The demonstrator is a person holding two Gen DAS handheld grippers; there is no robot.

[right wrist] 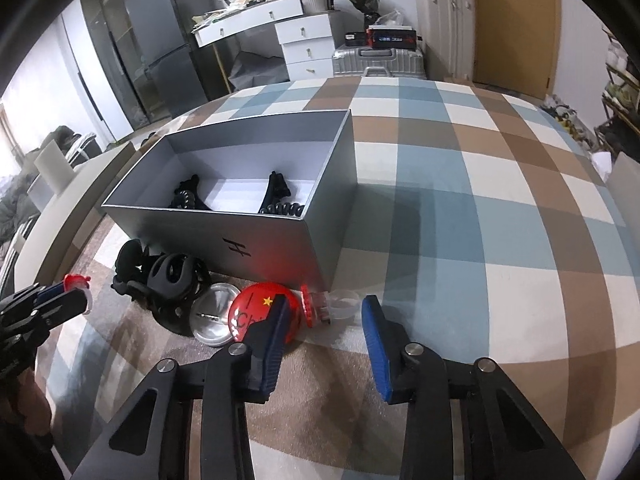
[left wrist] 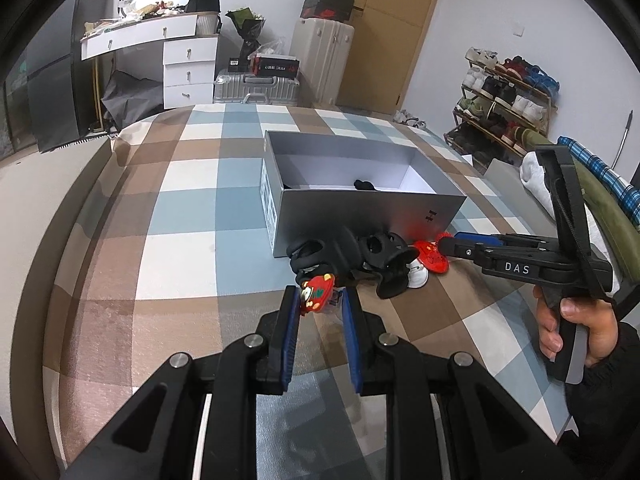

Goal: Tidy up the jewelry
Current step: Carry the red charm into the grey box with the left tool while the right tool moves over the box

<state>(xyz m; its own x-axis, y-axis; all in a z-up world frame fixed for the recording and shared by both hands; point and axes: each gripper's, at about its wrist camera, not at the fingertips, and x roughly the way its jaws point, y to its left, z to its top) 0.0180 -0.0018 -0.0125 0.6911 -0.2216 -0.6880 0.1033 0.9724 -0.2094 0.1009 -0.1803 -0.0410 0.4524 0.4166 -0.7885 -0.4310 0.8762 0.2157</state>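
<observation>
An open grey box [left wrist: 360, 216] [right wrist: 256, 236] stands on the checked bed, with black hair clips and coil ties [right wrist: 276, 200] inside. In front of it lie black claw clips [left wrist: 352, 258] [right wrist: 168, 280], a red round badge [right wrist: 256, 312] [left wrist: 432, 256], a silver badge back [right wrist: 212, 316] and a small red-and-clear piece [right wrist: 320, 308]. My left gripper [left wrist: 320, 300] is shut on a red cartoon charm [left wrist: 316, 292], just in front of the claw clips. My right gripper [right wrist: 324, 312] is open, its fingers on either side of the red-and-clear piece, low over the bed.
The checked bedspread [left wrist: 180, 216] stretches left and behind the box. Beyond the bed stand a white dresser [left wrist: 188, 64], suitcases [left wrist: 320, 60] and a shoe rack [left wrist: 504, 100]. Folded clothes [left wrist: 536, 176] lie at the bed's right side.
</observation>
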